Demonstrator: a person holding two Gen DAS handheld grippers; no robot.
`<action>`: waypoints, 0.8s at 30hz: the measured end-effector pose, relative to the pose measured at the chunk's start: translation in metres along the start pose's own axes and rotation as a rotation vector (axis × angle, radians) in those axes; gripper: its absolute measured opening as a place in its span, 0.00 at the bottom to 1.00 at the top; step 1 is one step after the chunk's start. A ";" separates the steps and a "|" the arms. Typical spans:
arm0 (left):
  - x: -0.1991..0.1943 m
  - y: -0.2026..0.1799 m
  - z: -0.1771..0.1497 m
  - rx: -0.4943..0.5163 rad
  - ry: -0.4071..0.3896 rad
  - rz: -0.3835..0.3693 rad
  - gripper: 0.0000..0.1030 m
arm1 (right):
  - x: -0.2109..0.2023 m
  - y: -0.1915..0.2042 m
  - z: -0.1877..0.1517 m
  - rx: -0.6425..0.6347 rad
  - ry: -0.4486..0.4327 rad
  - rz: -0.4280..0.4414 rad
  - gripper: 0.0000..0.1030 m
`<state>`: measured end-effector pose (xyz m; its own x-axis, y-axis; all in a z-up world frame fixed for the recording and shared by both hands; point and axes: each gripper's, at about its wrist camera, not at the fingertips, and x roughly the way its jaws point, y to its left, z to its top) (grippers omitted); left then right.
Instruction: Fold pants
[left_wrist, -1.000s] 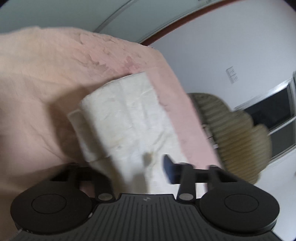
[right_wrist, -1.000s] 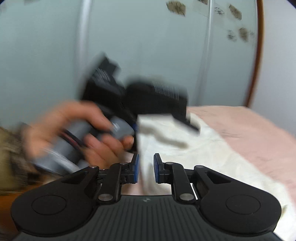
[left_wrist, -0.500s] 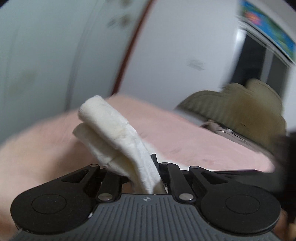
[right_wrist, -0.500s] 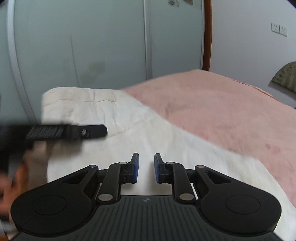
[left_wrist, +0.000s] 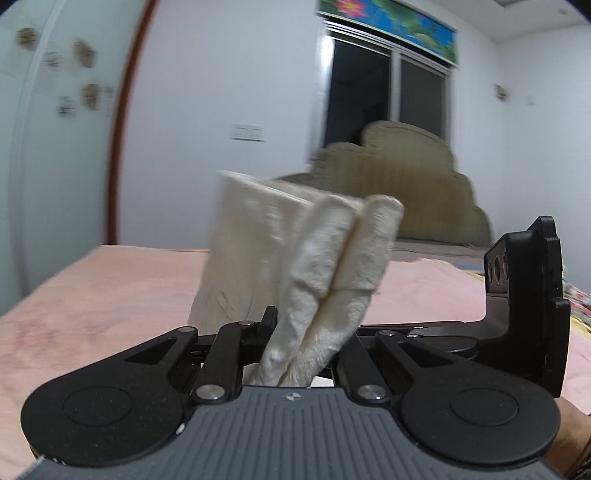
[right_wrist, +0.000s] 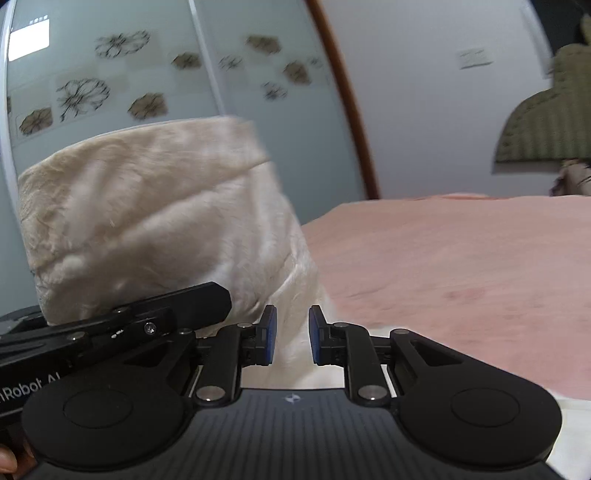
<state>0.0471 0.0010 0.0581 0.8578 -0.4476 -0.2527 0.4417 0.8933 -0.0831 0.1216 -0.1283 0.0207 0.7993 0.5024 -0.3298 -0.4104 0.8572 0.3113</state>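
The left gripper (left_wrist: 308, 332) pinches a bunched fold of the cream pants (left_wrist: 295, 251), holding it up above the pink bed (left_wrist: 110, 288). The right gripper (right_wrist: 291, 334) has its jaws slightly apart with nothing pressed between them; pants cloth lies just beyond, near the bed's edge.

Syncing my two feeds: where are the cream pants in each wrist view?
Left wrist: cream pants centre, bunched upright, clamped in the left gripper.
Right wrist: cream pants left of centre, lifted.
Shared landmark: pink bedspread.
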 end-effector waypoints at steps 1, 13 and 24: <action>0.006 -0.009 -0.001 0.007 0.010 -0.023 0.11 | -0.008 -0.010 -0.002 0.004 -0.006 -0.013 0.18; 0.073 -0.100 -0.047 0.038 0.153 -0.238 0.13 | -0.088 -0.079 -0.032 0.017 0.058 -0.240 0.18; 0.093 -0.115 -0.088 0.124 0.274 -0.297 0.29 | -0.127 -0.117 -0.057 0.046 0.194 -0.451 0.47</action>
<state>0.0525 -0.1399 -0.0402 0.5943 -0.6425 -0.4837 0.7016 0.7082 -0.0787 0.0431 -0.2861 -0.0251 0.7946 0.0981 -0.5991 -0.0191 0.9904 0.1369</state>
